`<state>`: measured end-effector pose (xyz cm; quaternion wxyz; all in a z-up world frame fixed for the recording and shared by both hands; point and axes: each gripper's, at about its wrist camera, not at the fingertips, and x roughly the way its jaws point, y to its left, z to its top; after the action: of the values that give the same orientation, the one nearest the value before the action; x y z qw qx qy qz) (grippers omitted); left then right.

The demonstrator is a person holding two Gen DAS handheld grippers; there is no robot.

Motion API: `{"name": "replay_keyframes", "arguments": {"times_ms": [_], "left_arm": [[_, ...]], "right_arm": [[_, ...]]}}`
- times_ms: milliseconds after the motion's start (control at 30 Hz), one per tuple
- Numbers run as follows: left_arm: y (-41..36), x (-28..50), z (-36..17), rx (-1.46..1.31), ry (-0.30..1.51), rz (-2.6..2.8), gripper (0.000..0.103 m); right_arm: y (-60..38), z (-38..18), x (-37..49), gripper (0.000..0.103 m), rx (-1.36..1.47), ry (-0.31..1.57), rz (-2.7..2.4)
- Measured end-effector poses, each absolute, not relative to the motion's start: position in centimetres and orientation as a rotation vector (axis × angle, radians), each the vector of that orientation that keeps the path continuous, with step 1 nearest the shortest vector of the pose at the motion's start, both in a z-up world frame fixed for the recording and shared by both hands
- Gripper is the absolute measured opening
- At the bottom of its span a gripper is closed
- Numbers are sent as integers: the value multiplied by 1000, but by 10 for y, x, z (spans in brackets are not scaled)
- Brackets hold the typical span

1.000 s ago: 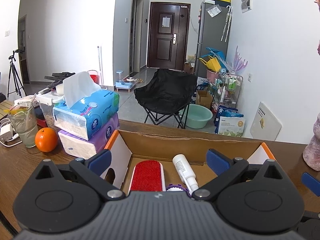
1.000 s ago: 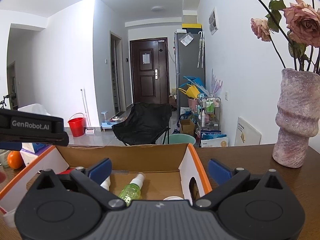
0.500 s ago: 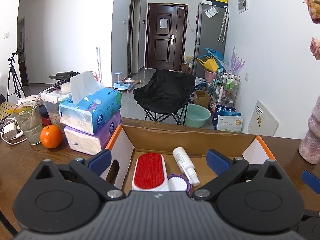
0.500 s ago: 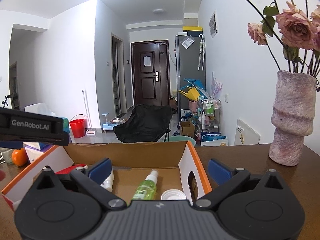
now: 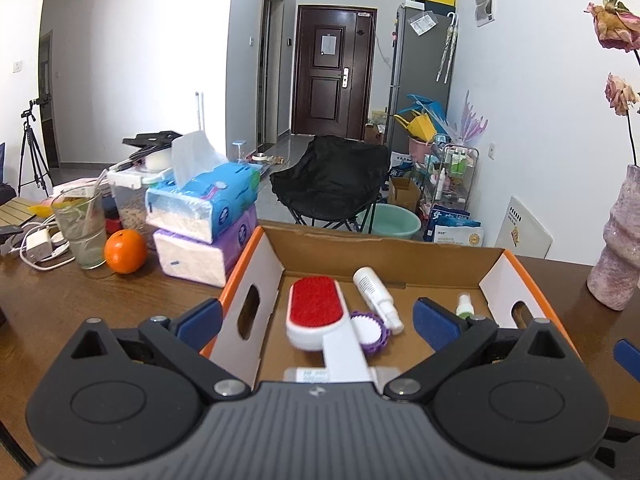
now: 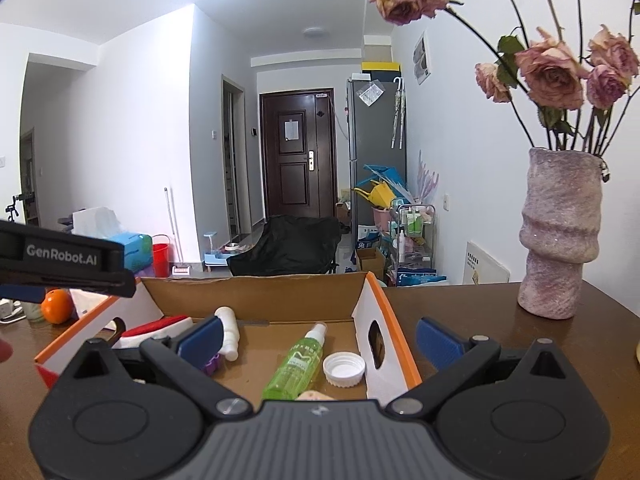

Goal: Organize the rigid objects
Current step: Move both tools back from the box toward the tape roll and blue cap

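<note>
An open cardboard box (image 5: 384, 249) with orange-edged flaps sits on the brown table. Inside lie a red-faced lint brush (image 5: 318, 308) with a white handle, a white bottle (image 5: 374, 292), a purple-rimmed round lid (image 5: 370, 330) and a small green spray bottle (image 5: 465, 307). My left gripper (image 5: 318, 316) hovers open above the box's near left part, holding nothing. In the right wrist view the box (image 6: 256, 292) also shows the green spray bottle (image 6: 298, 360) and a white cap (image 6: 344, 369). My right gripper (image 6: 318, 336) is open above the box's right half.
Stacked tissue packs (image 5: 204, 224), an orange (image 5: 125, 251), a glass (image 5: 82, 232) and a charger with cables (image 5: 38, 246) stand left of the box. A pink vase (image 6: 560, 236) with dried roses stands on the table at right. The left gripper's body (image 6: 64, 258) crosses the right view.
Both grippers have pulled back and risen, so more of the box's inside shows. The lint brush handle and the white cap have come into view. Both stay open.
</note>
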<state>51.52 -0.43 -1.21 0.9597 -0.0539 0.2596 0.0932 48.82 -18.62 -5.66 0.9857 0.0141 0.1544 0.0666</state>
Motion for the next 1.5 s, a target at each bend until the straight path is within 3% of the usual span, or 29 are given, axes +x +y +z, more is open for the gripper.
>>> {"name": "replay_keyframes", "arguments": {"times_ms": [800,1500], "left_arm": [[3,425,-20,-100,544,178,103],[10,399,-70,-77,699,113,103]], "right_arm": [[-185,-75,394,103,-10,351,105],[-181,-100,371,103,-34,505,100]]}}
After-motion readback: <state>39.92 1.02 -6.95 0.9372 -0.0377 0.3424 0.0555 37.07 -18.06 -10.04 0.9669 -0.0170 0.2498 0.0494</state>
